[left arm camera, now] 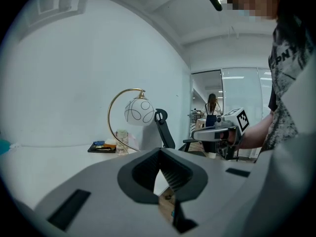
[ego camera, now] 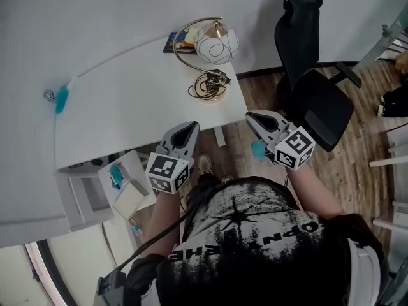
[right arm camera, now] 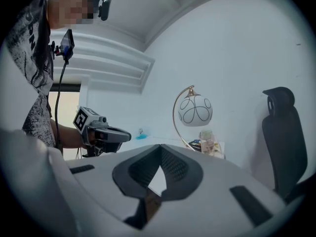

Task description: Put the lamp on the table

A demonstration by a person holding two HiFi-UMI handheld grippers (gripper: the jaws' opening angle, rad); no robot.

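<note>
The lamp [ego camera: 215,43] stands on the white table [ego camera: 127,107] near its far right corner: a white globe shade with dark line pattern on a curved gold arm, its cord coiled at the base [ego camera: 209,85]. It shows in the left gripper view as the lamp [left arm camera: 138,111] and in the right gripper view as the lamp [right arm camera: 194,110]. My left gripper [ego camera: 189,130] is held off the table's near edge, shut and holding nothing. My right gripper [ego camera: 254,118] is beside the table's right corner, shut and also bare. Both are well short of the lamp.
A black office chair [ego camera: 315,88] stands right of the table on the wood floor. A dark tray of small items [ego camera: 178,41] lies behind the lamp. A turquoise object [ego camera: 62,99] sits at the table's left. White drawers [ego camera: 121,187] are below the near edge. A person [left arm camera: 213,110] stands far off.
</note>
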